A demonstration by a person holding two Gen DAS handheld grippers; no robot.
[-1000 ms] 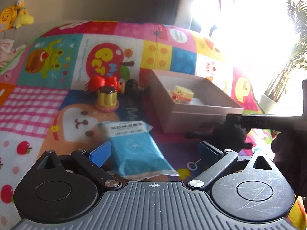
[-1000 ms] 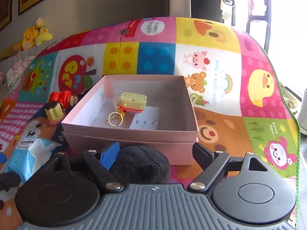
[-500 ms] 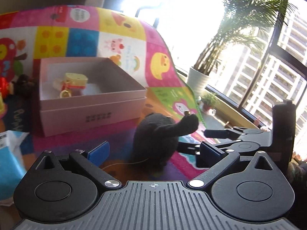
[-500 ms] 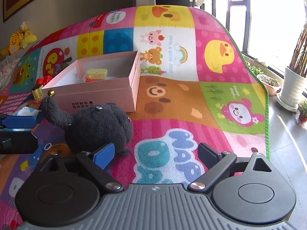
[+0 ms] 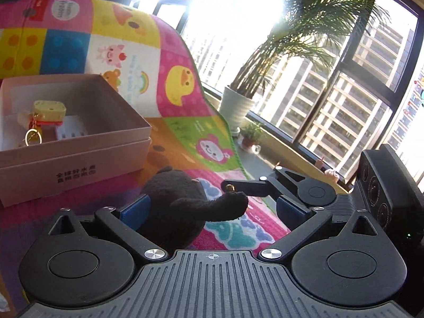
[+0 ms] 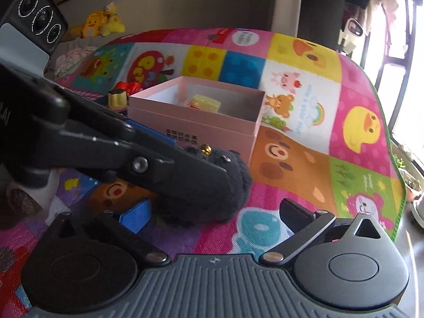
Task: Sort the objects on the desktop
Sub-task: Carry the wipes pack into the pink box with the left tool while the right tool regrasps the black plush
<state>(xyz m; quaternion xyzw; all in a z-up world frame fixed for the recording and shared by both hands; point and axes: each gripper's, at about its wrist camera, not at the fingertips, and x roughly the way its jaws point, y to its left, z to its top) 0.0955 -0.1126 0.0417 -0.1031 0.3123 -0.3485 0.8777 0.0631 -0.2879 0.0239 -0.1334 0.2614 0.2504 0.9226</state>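
A black plush toy [image 5: 175, 206] lies on the colourful play mat [image 5: 212, 122] just in front of the pink open box [image 5: 79, 156]. My left gripper [image 5: 212, 209] is open and straddles the toy, whose left side is against the blue pad while the right pad stands well clear. In the right wrist view the plush toy [image 6: 212, 193] sits ahead of my right gripper [image 6: 214, 212], near its left pad. Those jaws are opening wide and do not press it. The left gripper's fingers [image 6: 172, 169] cross over the toy. The box holds a yellow cheese keychain [image 5: 49, 110].
A gold and brown toy [image 6: 118, 98] and a red toy [image 6: 132, 87] lie left of the pink box [image 6: 201, 129]. A potted palm [image 5: 235, 106] and small pots stand on the floor past the mat's right edge, by the windows. Yellow plush toys [image 6: 98, 23] sit at the back.
The left view swung right from the blue packet to the plush and closed in on it. My right gripper backed off from the box, its jaws widened, and the plush left them.
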